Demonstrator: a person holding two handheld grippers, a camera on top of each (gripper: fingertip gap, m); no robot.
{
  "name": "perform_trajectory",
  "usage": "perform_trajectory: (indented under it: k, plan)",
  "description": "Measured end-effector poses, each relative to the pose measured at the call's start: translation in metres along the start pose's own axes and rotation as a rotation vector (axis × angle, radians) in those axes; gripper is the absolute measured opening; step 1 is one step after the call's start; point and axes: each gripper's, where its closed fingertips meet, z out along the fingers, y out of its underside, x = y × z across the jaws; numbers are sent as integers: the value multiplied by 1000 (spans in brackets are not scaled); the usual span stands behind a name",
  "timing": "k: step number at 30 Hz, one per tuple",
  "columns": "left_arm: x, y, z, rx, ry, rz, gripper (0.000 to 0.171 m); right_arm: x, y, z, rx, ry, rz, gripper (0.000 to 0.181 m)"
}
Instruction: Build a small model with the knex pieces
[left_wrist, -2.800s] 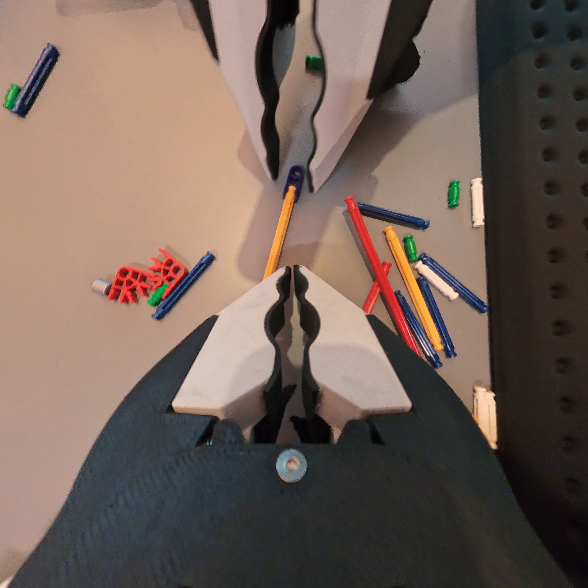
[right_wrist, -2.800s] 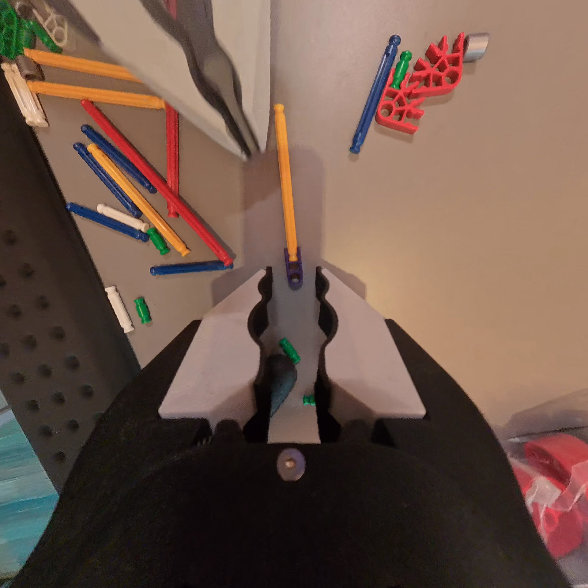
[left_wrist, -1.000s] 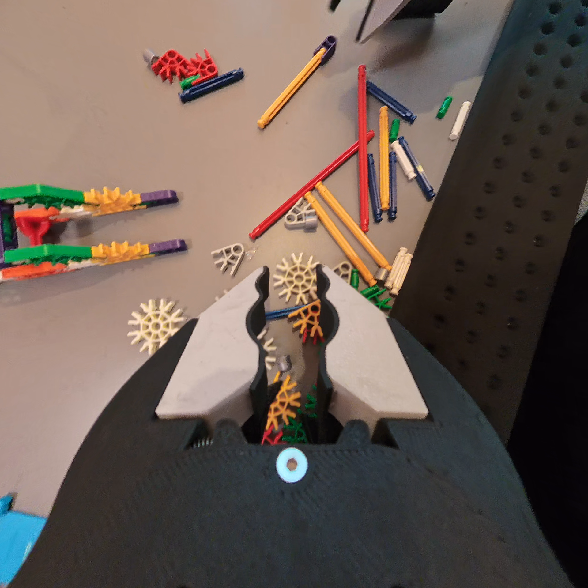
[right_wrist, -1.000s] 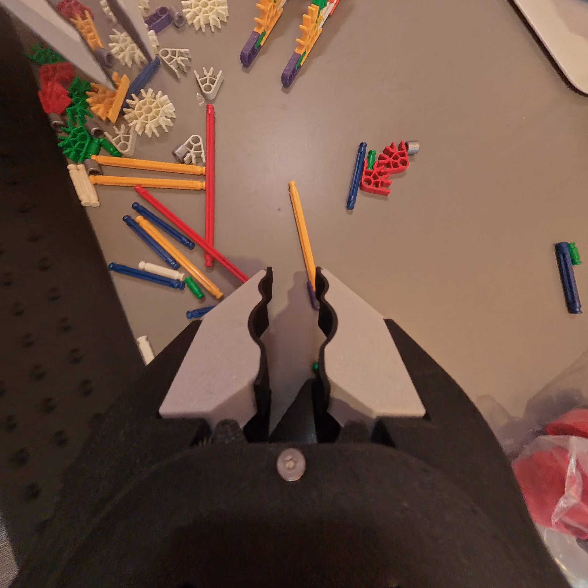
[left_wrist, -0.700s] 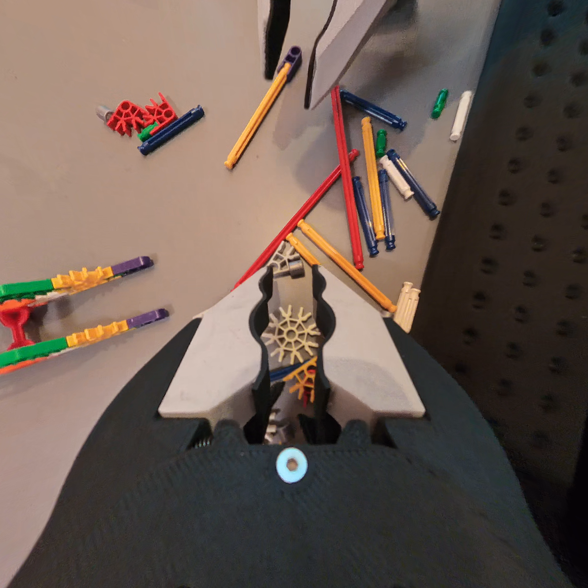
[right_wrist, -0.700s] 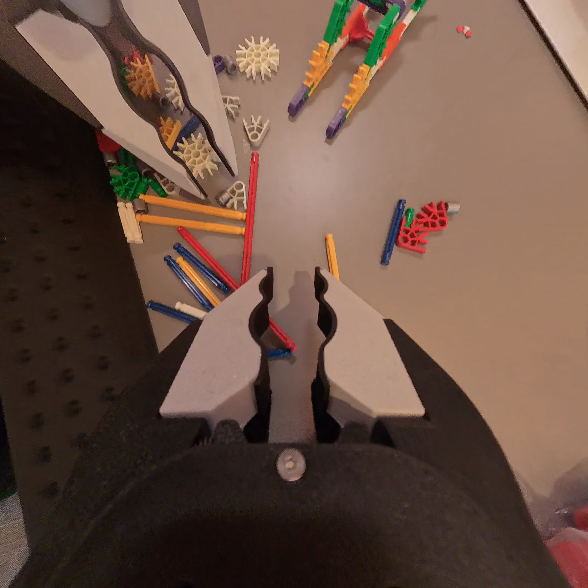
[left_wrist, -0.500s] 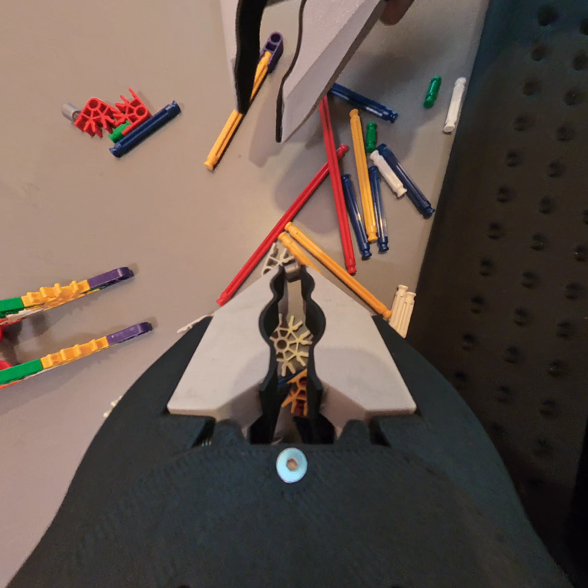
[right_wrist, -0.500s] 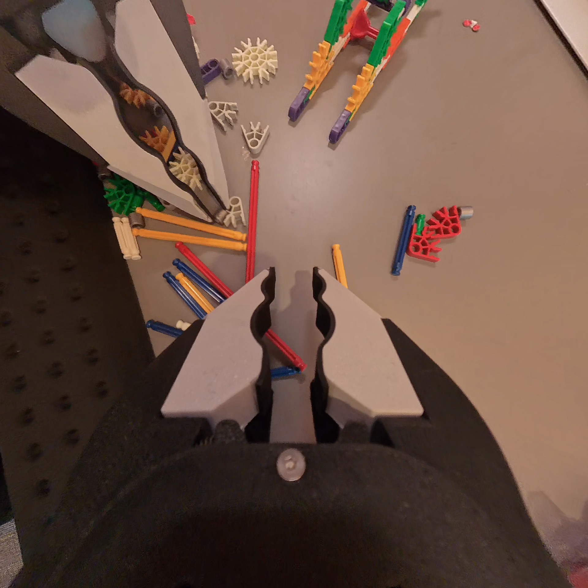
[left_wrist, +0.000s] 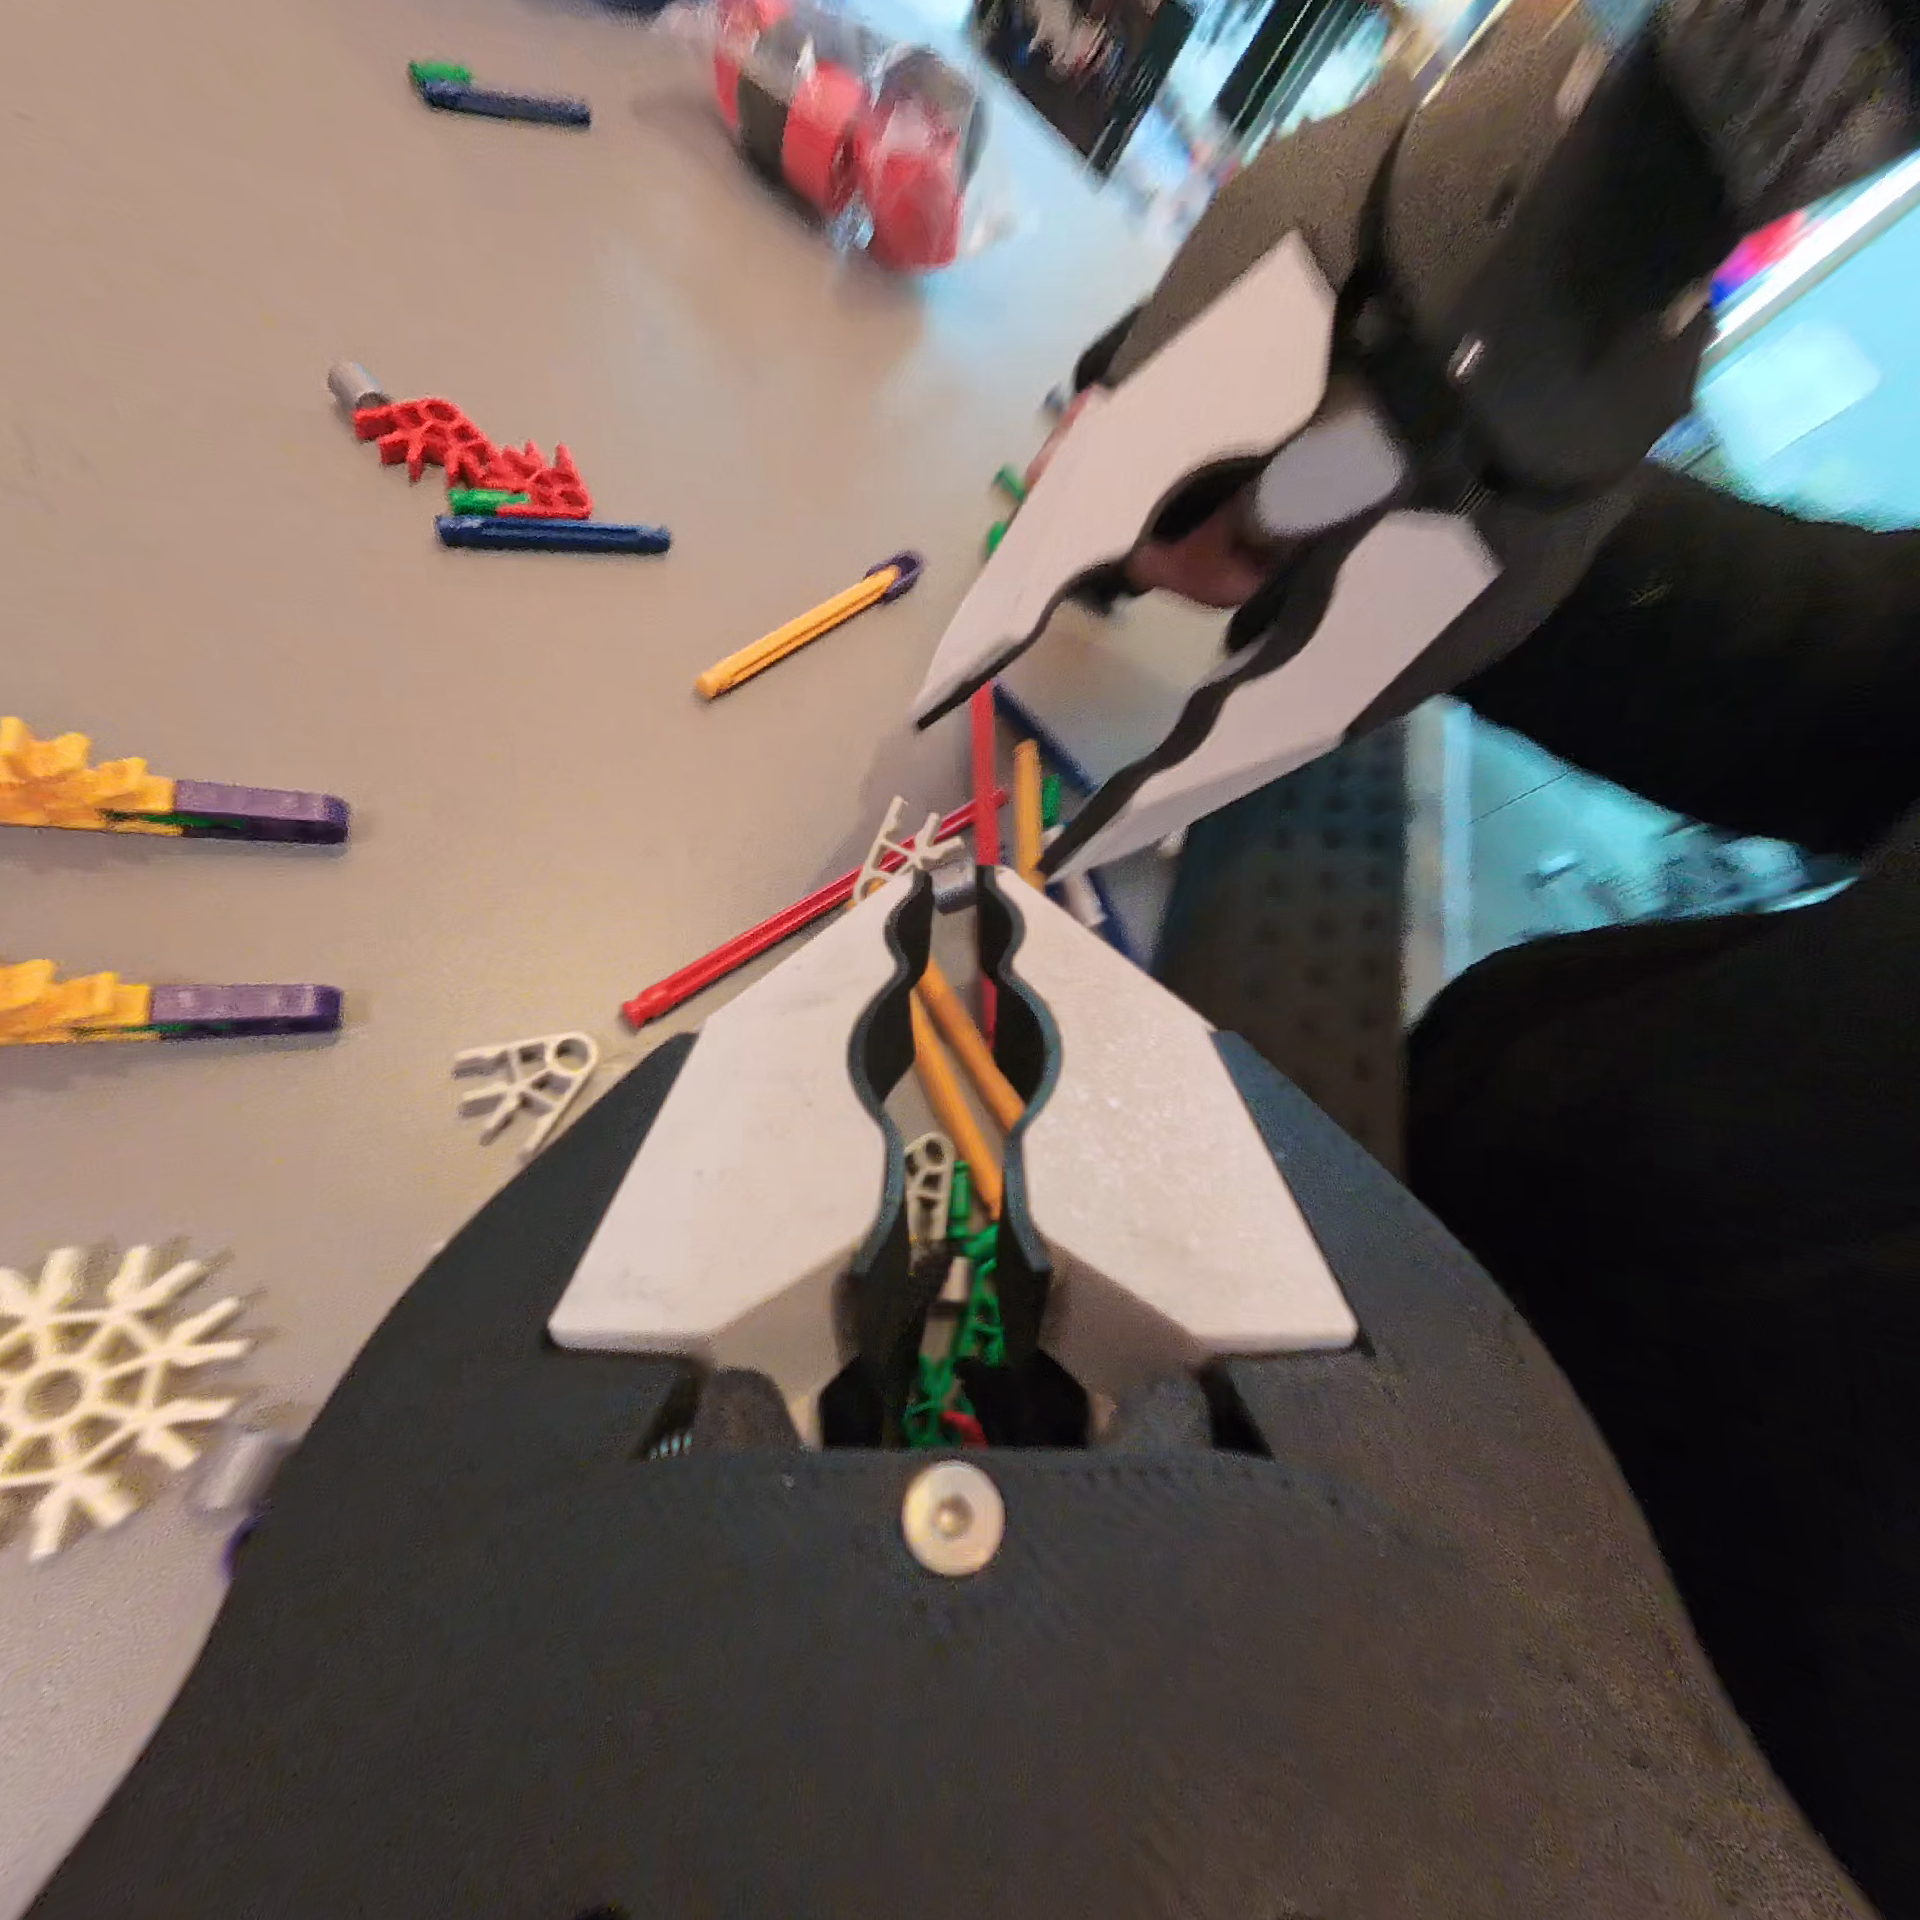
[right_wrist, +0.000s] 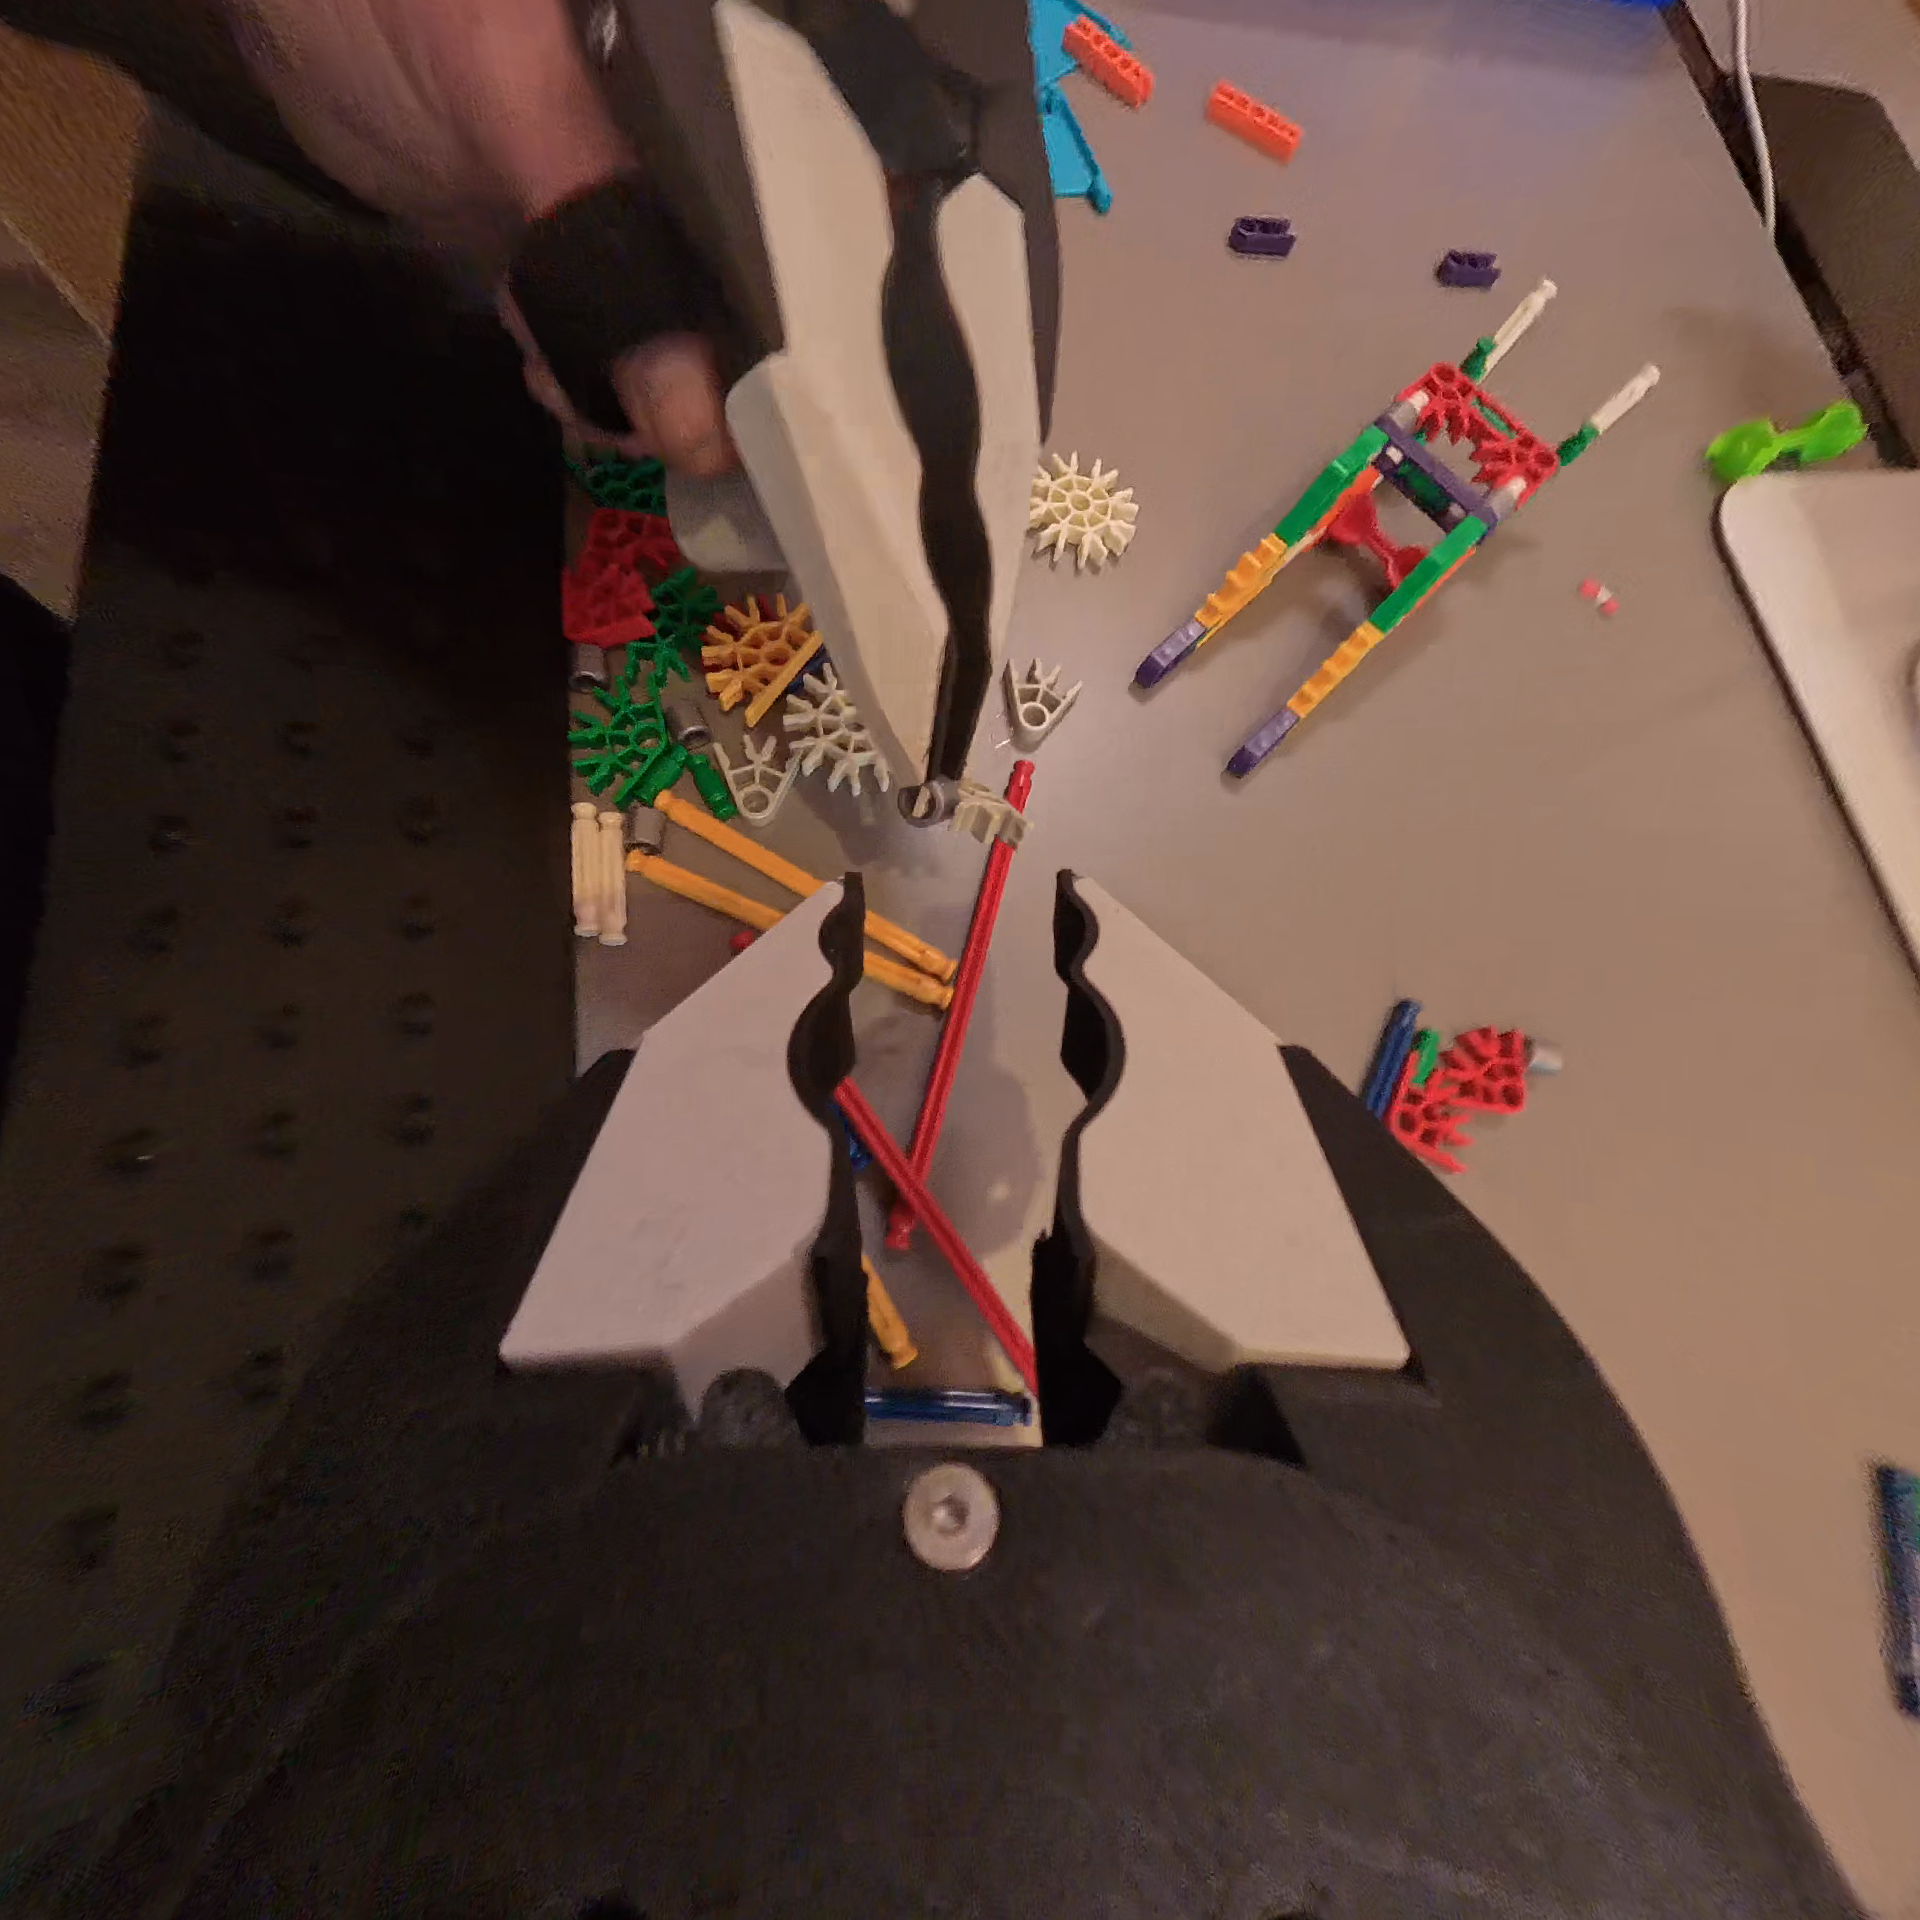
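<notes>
Left tool (left_wrist: 954, 883) clamped on a grey connector (left_wrist: 952, 891) — right tool (right_wrist: 954, 883) apart above crossed red rods (right_wrist: 940, 1101)

Grey table (right_wrist: 1351, 883) w/ scattered toy parts: red rods (right_wrist: 961, 997) crossed; yellow rods (right_wrist: 769, 883) side by side; white snowflake (right_wrist: 1083, 509); built frame (right_wrist: 1382, 520) further out; bagged red rolls (left_wrist: 852, 135) nr far edge, blurred.

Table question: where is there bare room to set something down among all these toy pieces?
Bare table lies between the colourful built frame and the red connector cluster. It is crowded on the other side, where the left tongs pinch a small grey piece beside heaped connectors and yellow rods.
</notes>
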Motion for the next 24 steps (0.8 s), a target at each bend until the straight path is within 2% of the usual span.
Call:
perform_trajectory:
  k: [2,5,8,13,18,21,24]
  plan:
    - [8,-7,-7,50,91,-66,5,2,-8,2,13,42,-75,36]
    - [20,-13,-13,82,215,-127,4,-5,-24,1,72,13,-144,32]
    - [29,-17,-18,95,308,-152,5,-12,-36,-4,156,-91,-71,15]
    - [38,-28,-25,145,413,-149,5,-14,-47,-14,226,-181,41,14]
    - [43,-39,-32,211,401,-58,7,-9,-48,-20,268,-270,257,13]
    - [46,-38,-31,179,285,118,14,-5,-53,-28,350,-355,419,13]
    - [41,-33,-23,94,122,287,24,6,-59,-36,442,-396,572,13]
